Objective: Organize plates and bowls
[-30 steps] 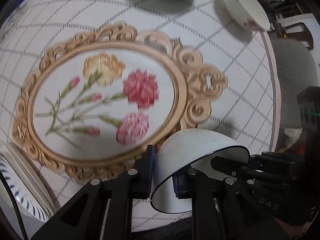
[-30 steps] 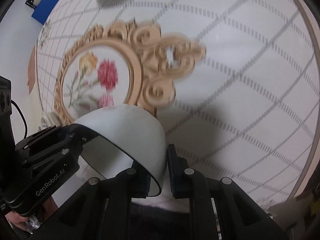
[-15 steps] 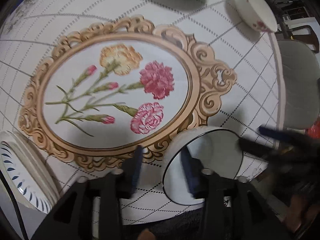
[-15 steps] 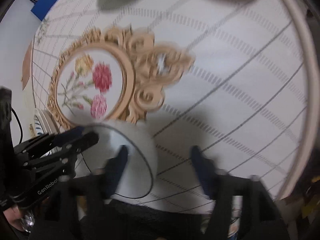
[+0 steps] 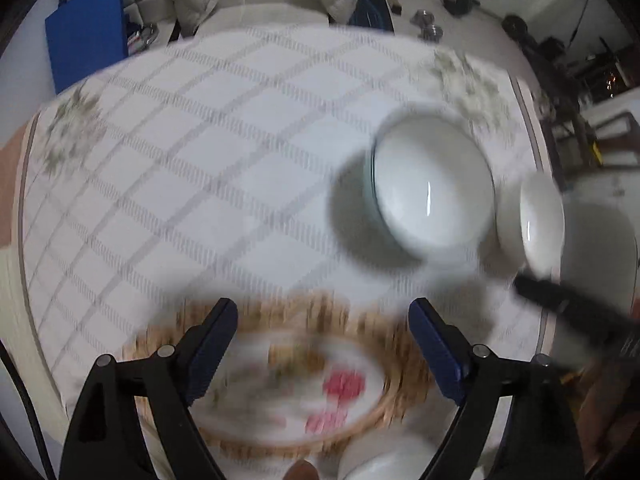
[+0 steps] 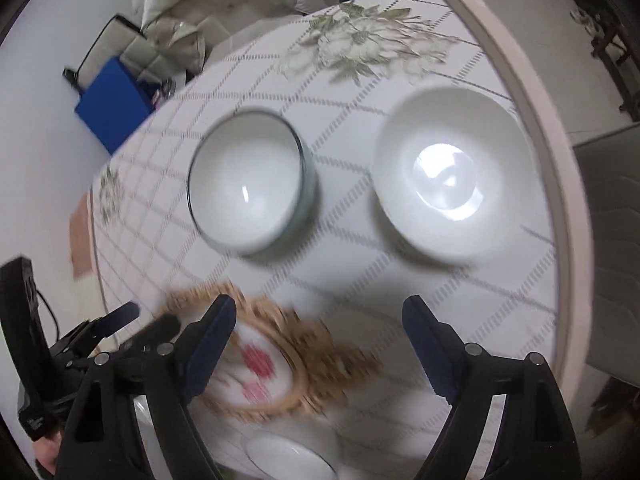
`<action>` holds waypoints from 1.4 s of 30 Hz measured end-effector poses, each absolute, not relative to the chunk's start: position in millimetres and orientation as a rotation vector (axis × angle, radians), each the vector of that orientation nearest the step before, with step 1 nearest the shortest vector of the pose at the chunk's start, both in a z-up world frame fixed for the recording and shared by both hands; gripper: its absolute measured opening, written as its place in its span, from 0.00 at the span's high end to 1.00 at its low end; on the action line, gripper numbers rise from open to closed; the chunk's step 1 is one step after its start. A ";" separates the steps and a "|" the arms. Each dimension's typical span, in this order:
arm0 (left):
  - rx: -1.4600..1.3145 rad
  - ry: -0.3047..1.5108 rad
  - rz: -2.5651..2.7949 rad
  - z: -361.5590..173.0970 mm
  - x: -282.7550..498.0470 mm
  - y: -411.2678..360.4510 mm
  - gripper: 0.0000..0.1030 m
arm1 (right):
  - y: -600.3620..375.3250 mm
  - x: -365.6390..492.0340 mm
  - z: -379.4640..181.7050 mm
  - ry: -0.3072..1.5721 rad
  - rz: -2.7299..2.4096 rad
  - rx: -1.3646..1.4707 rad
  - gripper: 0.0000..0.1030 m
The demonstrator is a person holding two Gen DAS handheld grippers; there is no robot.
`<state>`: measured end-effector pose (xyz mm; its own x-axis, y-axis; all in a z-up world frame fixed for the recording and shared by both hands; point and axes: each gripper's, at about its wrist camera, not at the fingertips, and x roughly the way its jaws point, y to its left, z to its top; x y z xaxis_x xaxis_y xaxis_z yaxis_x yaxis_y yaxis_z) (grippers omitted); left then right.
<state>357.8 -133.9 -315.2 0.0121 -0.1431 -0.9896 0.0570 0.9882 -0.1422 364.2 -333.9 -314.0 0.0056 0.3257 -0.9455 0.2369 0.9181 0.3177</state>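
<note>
A pale green bowl (image 5: 430, 184) (image 6: 248, 180) stands upright on the round table, with a plain white bowl (image 5: 540, 220) (image 6: 448, 176) to its right near the table edge. A white bowl with a dark rim (image 5: 384, 460) (image 6: 288, 460) rests on the cloth at the near edge, below both grippers. My left gripper (image 5: 322, 344) is open and empty above the flower print. My right gripper (image 6: 320, 340) is open and empty too. The left gripper also shows at the lower left of the right wrist view (image 6: 132, 320).
The tablecloth (image 5: 200, 160) is white with a grey grid and a gold-framed flower print (image 5: 304, 384) near me. The table's pink rim (image 6: 552, 200) runs down the right side. A grey chair (image 6: 612, 240), a blue panel (image 5: 86, 32) and cushions stand beyond the table.
Both grippers let go of the dark-rimmed bowl, opened wide and tilted up. The bowl now rests on the table near me, and the two far bowls have come into view.
</note>
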 end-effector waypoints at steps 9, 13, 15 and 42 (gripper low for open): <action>0.033 1.597 -0.211 -352.9 441.5 -168.4 0.16 | -319.5 409.3 -362.6 1.645 0.029 0.496 0.31; 0.066 1.637 -0.256 -373.9 455.5 -179.1 0.21 | -316.5 418.3 -379.4 1.663 0.025 0.510 0.42; 0.064 1.670 -0.275 -383.6 457.1 -182.1 0.42 | -312.9 423.2 -383.3 1.667 0.035 0.512 0.58; 0.038 1.567 -0.373 -303.6 377.2 -179.0 0.81 | -300.3 361.3 -317.5 1.634 0.103 0.438 0.88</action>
<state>377.2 -179.0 -303.6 -0.0393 -0.2070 -0.9775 0.2552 0.9438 -0.2101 361.3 -300.3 -317.5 -0.0487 0.3400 -0.9392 0.2196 0.9209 0.3220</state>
